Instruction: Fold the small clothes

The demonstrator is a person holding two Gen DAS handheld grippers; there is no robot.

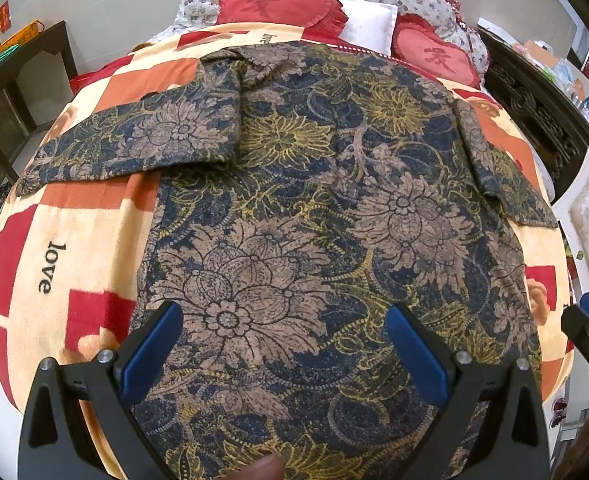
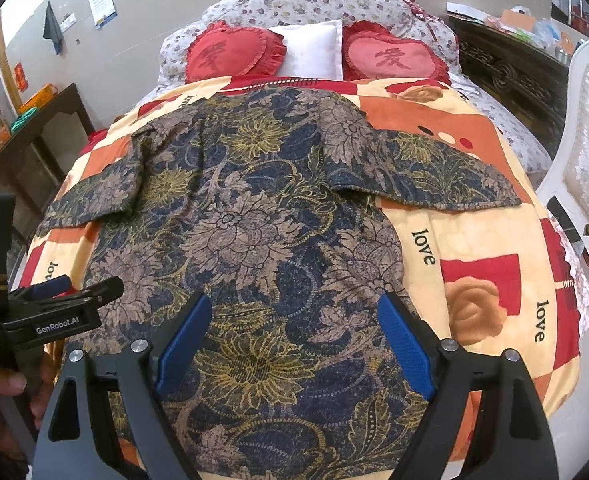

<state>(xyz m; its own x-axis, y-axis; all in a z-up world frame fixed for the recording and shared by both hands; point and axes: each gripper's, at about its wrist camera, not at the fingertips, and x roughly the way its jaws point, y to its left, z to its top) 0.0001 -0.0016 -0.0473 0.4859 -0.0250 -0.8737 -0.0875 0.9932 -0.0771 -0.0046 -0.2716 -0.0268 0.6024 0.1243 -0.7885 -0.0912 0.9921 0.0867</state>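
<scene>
Above the near hem of the spread floral shirt (image 1: 294,184), both the left gripper (image 1: 284,344) and right gripper (image 2: 294,336) hang released, so each should pinch a hem corner squarely before folding.

A lived-in home bedroom is showing here: a bed is lying under a cream, orange and red "love" blanket (image 2: 474,248), two red heart-shaped cushions (image 2: 234,54) are leaning on a floral quilt (image 2: 314,4), and a dark carved wooden cabinet (image 2: 506,68) is standing alongside.
</scene>
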